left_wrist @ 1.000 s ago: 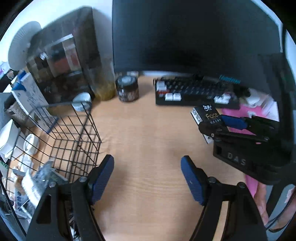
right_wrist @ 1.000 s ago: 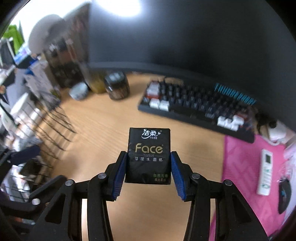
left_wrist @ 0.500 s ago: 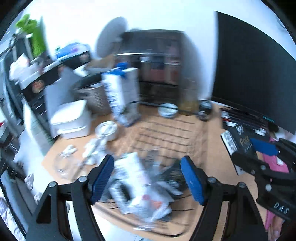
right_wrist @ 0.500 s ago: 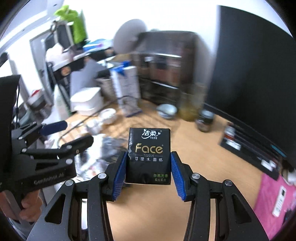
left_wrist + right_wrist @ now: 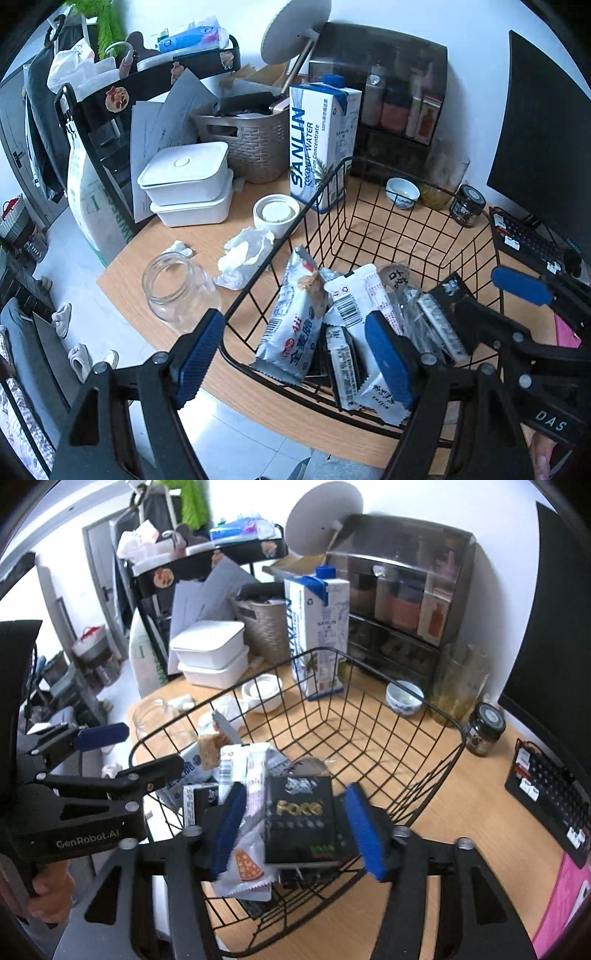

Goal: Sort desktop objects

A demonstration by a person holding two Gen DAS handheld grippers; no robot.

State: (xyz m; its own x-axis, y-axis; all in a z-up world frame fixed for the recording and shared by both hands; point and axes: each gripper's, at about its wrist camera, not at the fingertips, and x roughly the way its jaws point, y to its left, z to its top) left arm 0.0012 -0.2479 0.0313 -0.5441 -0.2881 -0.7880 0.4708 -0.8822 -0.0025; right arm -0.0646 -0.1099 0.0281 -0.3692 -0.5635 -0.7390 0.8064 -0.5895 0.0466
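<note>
The right tongs (image 5: pixel 295 829) hang over the near part of the black wire basket (image 5: pixel 439 716), their jaws opening, and the black tissue pack (image 5: pixel 301 819) sits between the blue pads with a gap showing on each side, already lying tilted on the heap of snack packets (image 5: pixel 245 864) inside the basket. The step in hand looks like the release, and it goes best if the jaws spread fully before the tongs lift straight up, so neither pad drags the pack back over the near rim; the pack leans on loose wrappers and could slide toward the basket's bare far half, which would do no harm. The left tongs (image 5: pixel 295 354) stand wide and hold nothing, straddling the basket's near left rim, with one pad over the white packets (image 5: pixel 295 314); they are best kept clear of the wire. Compared with a second ago, both views have swung from the keyboard (image 5: pixel 550 794) and monitor at the right over to the basket at the left of the tabletop (image 5: pixel 472 786), and the pack, then pinched upright between the pads, is now let go inside the basket.
</note>
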